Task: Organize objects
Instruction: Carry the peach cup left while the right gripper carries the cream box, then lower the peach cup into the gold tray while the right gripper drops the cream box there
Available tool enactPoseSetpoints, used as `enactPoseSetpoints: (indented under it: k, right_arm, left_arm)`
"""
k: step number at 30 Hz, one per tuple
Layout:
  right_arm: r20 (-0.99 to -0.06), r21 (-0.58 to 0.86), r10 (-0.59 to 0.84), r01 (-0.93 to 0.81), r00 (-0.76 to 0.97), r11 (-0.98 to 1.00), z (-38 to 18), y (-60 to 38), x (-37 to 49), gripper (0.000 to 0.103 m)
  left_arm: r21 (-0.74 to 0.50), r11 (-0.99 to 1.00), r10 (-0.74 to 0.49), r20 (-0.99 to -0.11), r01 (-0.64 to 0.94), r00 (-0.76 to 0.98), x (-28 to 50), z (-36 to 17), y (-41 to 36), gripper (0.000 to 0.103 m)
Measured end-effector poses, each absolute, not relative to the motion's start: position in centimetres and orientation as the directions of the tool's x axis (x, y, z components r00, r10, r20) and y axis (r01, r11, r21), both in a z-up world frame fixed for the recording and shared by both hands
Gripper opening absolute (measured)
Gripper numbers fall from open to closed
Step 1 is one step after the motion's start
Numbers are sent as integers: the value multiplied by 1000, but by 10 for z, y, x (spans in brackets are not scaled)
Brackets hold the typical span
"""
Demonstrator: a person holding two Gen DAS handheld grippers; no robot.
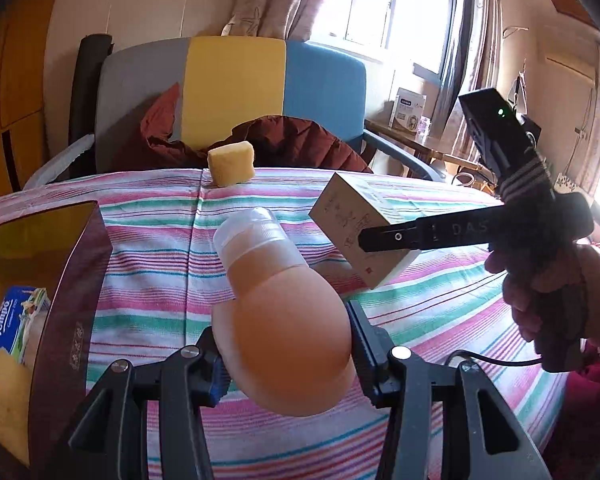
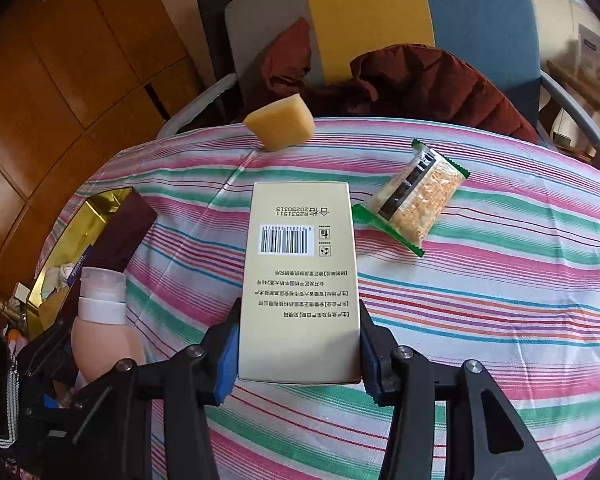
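My left gripper (image 1: 286, 354) is shut on a peach squeeze bottle (image 1: 284, 320) with a clear cap, held above the striped cloth; the bottle also shows in the right wrist view (image 2: 100, 332). My right gripper (image 2: 296, 354) is shut on a beige carton (image 2: 300, 280) with a barcode, held above the cloth; the carton also shows in the left wrist view (image 1: 356, 220). A dark box with a gold lining (image 1: 72, 280) lies at the left and holds a Tempo tissue pack (image 1: 14, 322). A yellow sponge (image 2: 280, 122) sits at the far edge. A green-edged snack packet (image 2: 412, 200) lies beyond the carton.
The striped cloth (image 2: 500, 300) covers the surface. Behind it stands a grey, yellow and blue chair (image 1: 236, 80) with a dark red jacket (image 2: 420, 80) on it. A side table with a white box (image 1: 410, 108) stands at the right by the window.
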State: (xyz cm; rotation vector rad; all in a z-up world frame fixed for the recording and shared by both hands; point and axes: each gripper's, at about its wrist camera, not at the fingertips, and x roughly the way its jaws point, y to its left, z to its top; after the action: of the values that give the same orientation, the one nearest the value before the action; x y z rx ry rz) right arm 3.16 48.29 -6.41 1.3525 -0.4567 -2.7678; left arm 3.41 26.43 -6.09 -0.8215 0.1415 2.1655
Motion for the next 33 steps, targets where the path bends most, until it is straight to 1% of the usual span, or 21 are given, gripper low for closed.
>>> enactPoseSetpoints:
  k: [2, 7, 11, 15, 25, 27, 30, 33]
  right_arm:
    - [-767, 277, -162, -93, -622, -956, -65, 481, 31, 50]
    - [-764, 278, -168, -83, -623, -957, -65, 479, 33, 50]
    - [-752, 300, -183, -81, -633, -951, -63, 480, 35, 50]
    - [-725, 325, -211, -57, -655, -944, -59, 478, 37, 50]
    - [-669, 310, -228, 12, -708, -951, -40, 460, 43, 50]
    - [-661, 308, -233, 26, -713, -951, -36, 455, 44, 50]
    - [-653, 318, -249, 39, -715, -947, -29, 446, 44, 50]
    - [-646, 333, -271, 56, -714, -941, -24, 433, 44, 50]
  left_arm:
    - [-193, -669, 667, -582, -718, -465, 39, -52, 252, 50]
    - [-196, -669, 692, -516, -717, -505, 42, -18, 218, 50]
    - [-206, -710, 669, -494, -673, -555, 29, -2, 185, 50]
    - [-232, -766, 618, -523, -599, -587, 4, -3, 149, 50]
    - [-280, -845, 519, -637, -456, -570, -57, -22, 69, 50]
    - [-306, -849, 513, -671, -430, -535, -68, -32, 58, 51]
    - [-314, -861, 493, -707, -400, -507, -81, -44, 45, 51]
    - [-338, -859, 498, -726, -385, -474, -90, -52, 37, 52]
